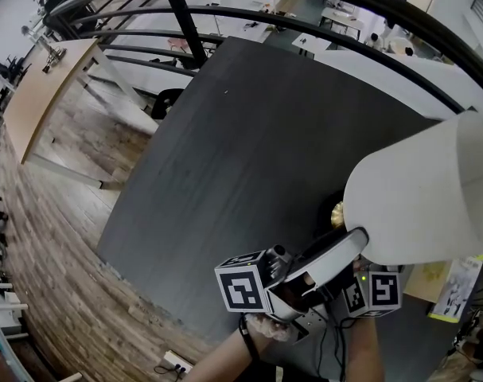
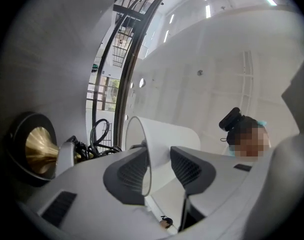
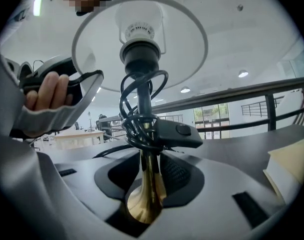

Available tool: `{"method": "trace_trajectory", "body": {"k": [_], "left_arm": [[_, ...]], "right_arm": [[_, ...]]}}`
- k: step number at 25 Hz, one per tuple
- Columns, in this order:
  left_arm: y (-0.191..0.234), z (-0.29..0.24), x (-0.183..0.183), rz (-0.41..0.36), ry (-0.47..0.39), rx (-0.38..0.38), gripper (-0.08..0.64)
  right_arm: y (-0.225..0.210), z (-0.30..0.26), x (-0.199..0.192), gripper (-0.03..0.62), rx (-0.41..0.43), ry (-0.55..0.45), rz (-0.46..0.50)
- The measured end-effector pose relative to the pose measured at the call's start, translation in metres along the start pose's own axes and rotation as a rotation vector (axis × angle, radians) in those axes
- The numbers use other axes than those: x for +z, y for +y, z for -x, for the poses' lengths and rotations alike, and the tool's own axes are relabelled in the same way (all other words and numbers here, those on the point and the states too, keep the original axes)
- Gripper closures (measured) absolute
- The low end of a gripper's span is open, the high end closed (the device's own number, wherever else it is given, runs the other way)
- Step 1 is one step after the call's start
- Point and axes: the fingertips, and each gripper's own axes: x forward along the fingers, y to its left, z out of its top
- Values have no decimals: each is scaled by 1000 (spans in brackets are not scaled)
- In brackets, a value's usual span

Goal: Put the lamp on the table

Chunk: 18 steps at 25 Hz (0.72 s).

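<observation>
While the right gripper (image 3: 149, 176) clamps the lamp (image 1: 420, 197) by its brass stem (image 3: 147, 160), the left gripper (image 2: 159, 170) stands open astride the white shade (image 2: 167, 136), whose rim lies between its pads unpressed. A coiled black cord (image 3: 136, 116) sits just beyond the right jaws, and the dark table (image 1: 249, 150) lies beyond both grippers.

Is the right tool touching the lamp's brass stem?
Touching. The right gripper view shows the right tool closed on the flared brass lamp stem, both pads pressed against its sides.
</observation>
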Motion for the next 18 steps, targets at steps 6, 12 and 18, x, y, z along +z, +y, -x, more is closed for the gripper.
{"method": "trace_trajectory", "body": {"k": [6,12,18], "left_arm": [[1,12,6,-21,-25,42,351],[16,41,0,-3,-79,123,351],[40,67,-9,-131,-43,328,481]], "right_arm": [[0,13,-4,334,7,-8,-68],[10,42,-9,334,-28,8,-80],[25,78,-14,479,-21,27,-152]]}}
